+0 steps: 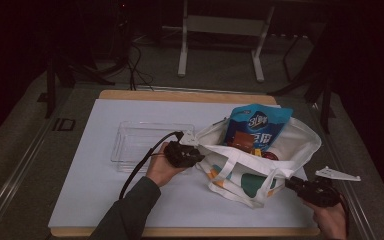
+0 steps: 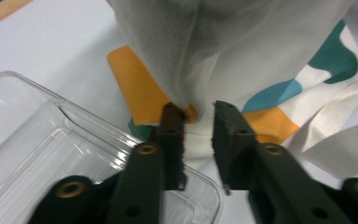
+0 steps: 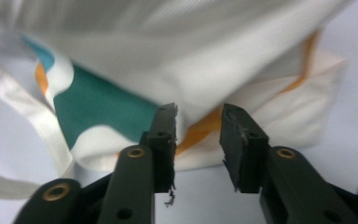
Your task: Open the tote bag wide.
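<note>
A white cloth tote bag (image 1: 260, 165) with teal and orange patches lies on the white mat, its mouth gaping. A blue snack packet (image 1: 257, 125) stands up out of it, with a brown and red packet (image 1: 245, 142) beside it. My left gripper (image 1: 189, 152) is at the bag's left rim. In the left gripper view the left gripper (image 2: 199, 114) is open, with a fold of the bag (image 2: 186, 70) hanging at the jaw tips. My right gripper (image 1: 291, 183) is at the bag's lower right corner. In the right gripper view the right gripper (image 3: 198, 116) is open, right against the bag (image 3: 177, 60).
A clear plastic tray (image 1: 145, 142) sits left of the bag, just behind my left hand; its corner (image 2: 98, 140) lies under the left jaws. The mat (image 1: 100, 190) rests on a wooden board (image 1: 180, 95). A loose bag strap (image 3: 28, 116) trails on the mat.
</note>
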Action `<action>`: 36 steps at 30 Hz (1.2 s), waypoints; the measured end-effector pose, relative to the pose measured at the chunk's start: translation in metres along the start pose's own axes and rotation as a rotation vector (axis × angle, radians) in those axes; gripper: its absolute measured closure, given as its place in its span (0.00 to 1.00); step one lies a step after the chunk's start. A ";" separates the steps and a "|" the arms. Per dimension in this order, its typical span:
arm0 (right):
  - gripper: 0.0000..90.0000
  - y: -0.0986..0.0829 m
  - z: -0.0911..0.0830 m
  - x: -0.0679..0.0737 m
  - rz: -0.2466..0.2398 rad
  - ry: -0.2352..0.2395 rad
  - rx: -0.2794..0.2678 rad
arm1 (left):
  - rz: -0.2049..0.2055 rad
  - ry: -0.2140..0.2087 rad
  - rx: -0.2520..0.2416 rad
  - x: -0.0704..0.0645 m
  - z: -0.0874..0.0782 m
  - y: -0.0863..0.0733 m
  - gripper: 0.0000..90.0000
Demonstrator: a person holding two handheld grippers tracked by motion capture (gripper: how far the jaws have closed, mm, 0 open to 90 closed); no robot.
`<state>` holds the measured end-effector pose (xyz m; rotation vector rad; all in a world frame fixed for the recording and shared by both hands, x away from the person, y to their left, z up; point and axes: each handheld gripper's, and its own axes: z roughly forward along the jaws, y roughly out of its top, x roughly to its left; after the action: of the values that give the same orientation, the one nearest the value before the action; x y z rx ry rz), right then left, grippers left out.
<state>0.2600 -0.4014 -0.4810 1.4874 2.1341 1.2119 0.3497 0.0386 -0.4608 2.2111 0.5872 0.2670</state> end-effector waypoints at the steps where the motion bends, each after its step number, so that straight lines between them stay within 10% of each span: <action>1: 0.71 0.003 -0.005 -0.004 0.010 -0.010 -0.014 | -0.004 0.000 -0.019 0.001 -0.005 0.001 0.74; 11: 0.68 0.023 -0.015 -0.015 0.045 -0.017 -0.070 | -0.009 0.008 -0.093 0.004 -0.019 0.008 0.72; 16: 0.82 0.030 -0.009 -0.020 0.063 -0.001 -0.058 | -0.022 0.010 -0.103 0.005 -0.019 0.010 0.89; 21: 0.97 0.028 -0.008 -0.020 0.068 -0.003 -0.063 | -0.014 0.003 -0.064 0.005 -0.016 0.009 0.92; 36: 1.00 0.006 0.010 -0.020 0.062 -0.053 0.036 | 0.021 0.023 0.061 0.004 -0.005 0.006 0.93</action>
<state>0.2787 -0.4135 -0.4875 1.5938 2.1003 1.1465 0.3534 0.0403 -0.4528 2.2772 0.5918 0.2887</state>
